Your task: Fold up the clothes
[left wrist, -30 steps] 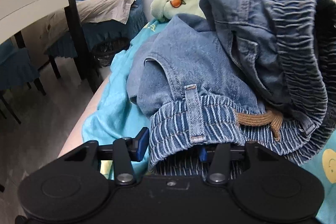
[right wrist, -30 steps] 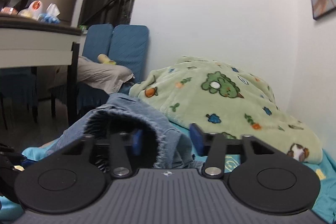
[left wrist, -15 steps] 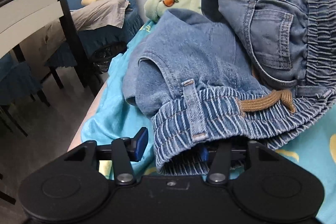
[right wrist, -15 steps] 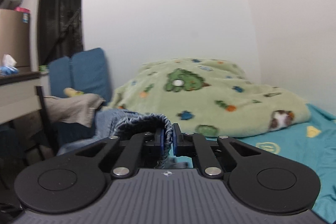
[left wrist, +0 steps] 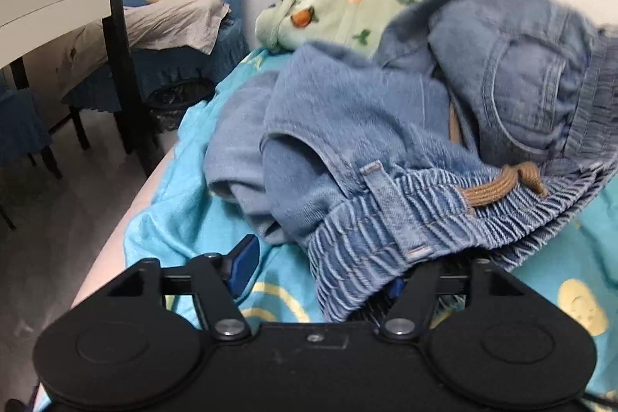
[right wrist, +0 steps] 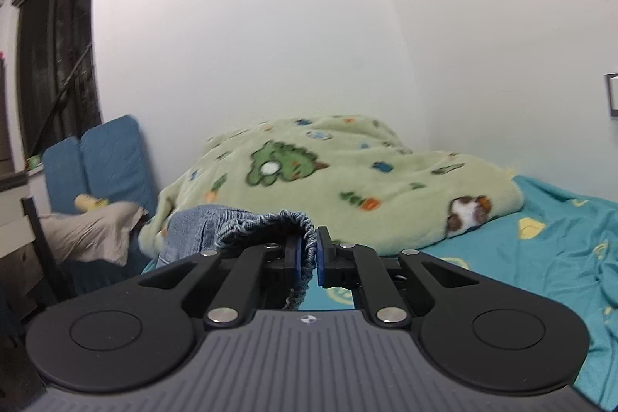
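Turquoise bedsheet with yellow smiley prints [left wrist: 185,203] under everything; green fleece cartoon blanket [right wrist: 347,188] heaped against white wall. Crumpled blue denim shorts with elastic waistband [left wrist: 367,126] on sheet. Right tool [right wrist: 308,257] pressed together on waistband edge, likely for lifting and spreading. Left tool [left wrist: 320,269] spread wide, waistband draped over one side, not pinched.
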A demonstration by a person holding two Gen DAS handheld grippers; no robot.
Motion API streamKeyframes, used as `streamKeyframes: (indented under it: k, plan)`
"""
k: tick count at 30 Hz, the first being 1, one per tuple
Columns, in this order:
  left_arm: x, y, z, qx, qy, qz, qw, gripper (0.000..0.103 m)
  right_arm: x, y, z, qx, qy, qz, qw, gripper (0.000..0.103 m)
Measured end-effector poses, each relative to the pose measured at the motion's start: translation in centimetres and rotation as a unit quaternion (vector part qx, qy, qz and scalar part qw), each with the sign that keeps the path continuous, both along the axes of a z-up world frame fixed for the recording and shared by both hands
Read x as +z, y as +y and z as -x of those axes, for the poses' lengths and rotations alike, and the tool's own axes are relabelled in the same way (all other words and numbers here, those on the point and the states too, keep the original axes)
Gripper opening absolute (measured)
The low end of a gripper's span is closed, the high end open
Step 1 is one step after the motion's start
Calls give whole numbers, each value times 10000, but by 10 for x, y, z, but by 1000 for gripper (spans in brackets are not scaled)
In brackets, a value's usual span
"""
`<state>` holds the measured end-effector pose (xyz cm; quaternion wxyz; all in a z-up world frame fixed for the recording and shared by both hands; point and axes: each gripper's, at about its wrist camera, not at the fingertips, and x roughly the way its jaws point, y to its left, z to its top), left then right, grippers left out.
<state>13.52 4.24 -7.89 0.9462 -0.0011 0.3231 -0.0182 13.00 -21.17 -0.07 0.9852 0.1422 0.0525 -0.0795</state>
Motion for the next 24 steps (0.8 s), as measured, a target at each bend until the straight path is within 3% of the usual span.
streamKeyframes:
  k: [2,4,5,6,7,12,15,18,24]
  plan:
    - [0,-2,0,-82,-23,37,10000,58,-2,-9,-1,-100,74,-121,9998,6]
    - [-4,-6,-3,-251,109,53,9996,44,-5,-16,-2,-128,155,-279,9994,6]
    - [-7,-9,-4,-352,191,53,9992,30,-5,-18,-2,-119,186,-351,9991,6]
    - [-7,-11,-3,-421,173,10,9990,28,-4,-20,-3,-94,208,-372,9990,6]
    - [-5,-12,-1,-461,119,-7,9989,26,-2,-19,-4,-52,232,-350,9991,6]
    - [22,4,17,-582,-81,830,9948,21,24,-23,-7,279,217,-66,9994,6]
    - [42,-3,25,-756,-368,1031,9911,16,40,-40,-9,446,131,-69,9989,6]
    - [56,-25,38,-975,-555,1196,9865,15,57,-64,-13,550,107,-5,9984,6]
    - [72,-109,69,-1642,-898,1346,9731,12,93,-131,-24,593,110,135,9981,5]
